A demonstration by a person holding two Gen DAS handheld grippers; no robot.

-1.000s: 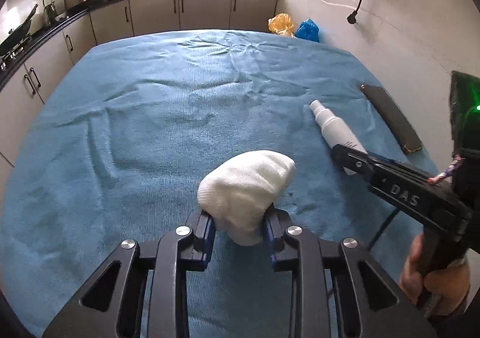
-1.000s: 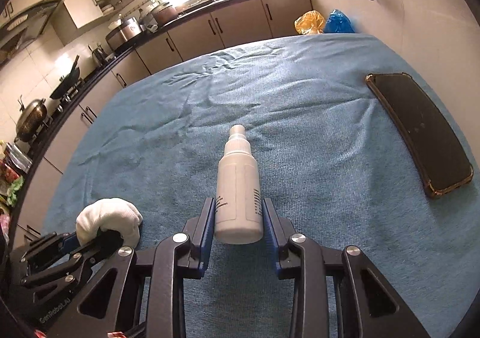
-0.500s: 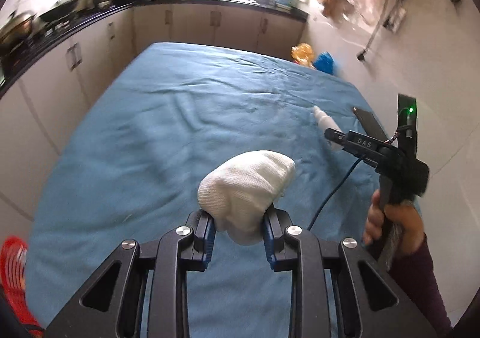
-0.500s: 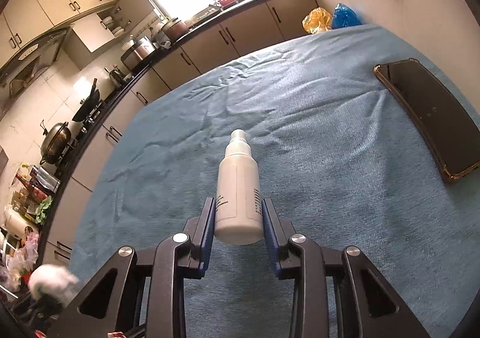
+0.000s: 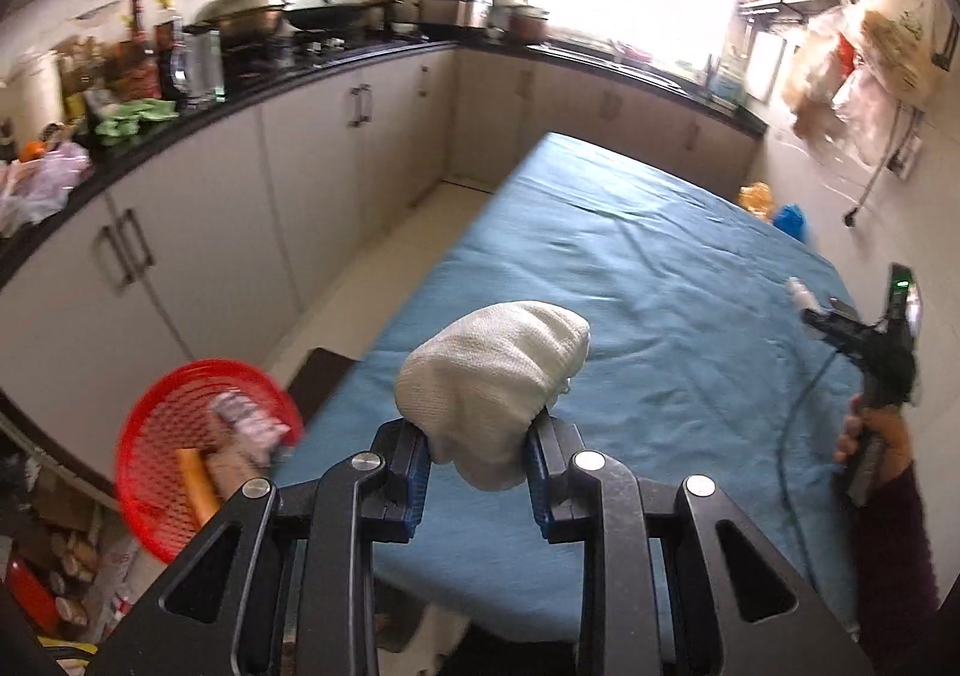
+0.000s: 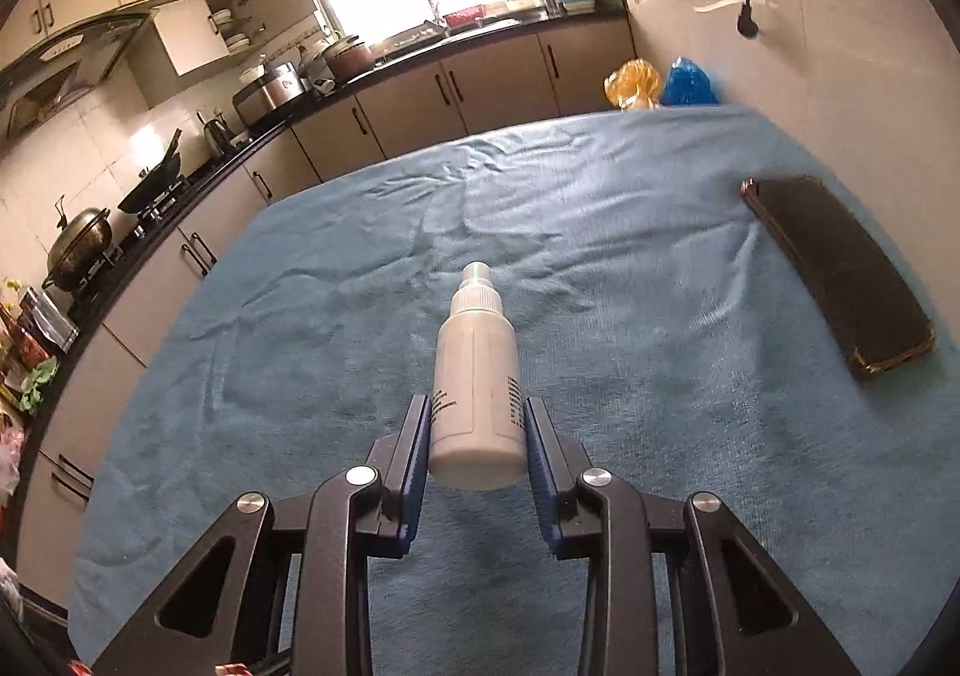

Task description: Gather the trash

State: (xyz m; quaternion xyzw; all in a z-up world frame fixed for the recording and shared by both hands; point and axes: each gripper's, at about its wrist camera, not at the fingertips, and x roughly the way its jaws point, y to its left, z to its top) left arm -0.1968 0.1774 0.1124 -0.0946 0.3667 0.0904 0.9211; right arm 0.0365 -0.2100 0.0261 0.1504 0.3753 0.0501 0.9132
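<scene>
Above the near left corner of the blue-covered tabletop (image 5: 660, 280), seen from the left wrist, the left gripper (image 5: 480, 460) is closed on a white wad of cloth (image 5: 492, 376), its blue pads pressing both sides of the bundle, which is lifted clear of the cover. Down past the table's left edge, a red mesh basket (image 5: 150, 436) sits low by the floor with some wrappers and an orange stick-like item inside it. Toward the right edge, the right gripper (image 5: 816, 316) is held out in a hand (image 5: 870, 430), with the tip of a white bottle (image 5: 797, 292) showing at its front.

Over the near middle of the tabletop (image 6: 360, 268), seen from the right wrist, the right gripper (image 6: 478, 436) is clamped on the white spray bottle (image 6: 477, 376), nozzle pointing away toward the far edge. A dark phone in a case (image 6: 834, 274) lies flat near the right edge. Beyond the far right corner, an orange bag (image 6: 633, 81) and a blue bag (image 6: 690, 81) sit side by side.
</scene>
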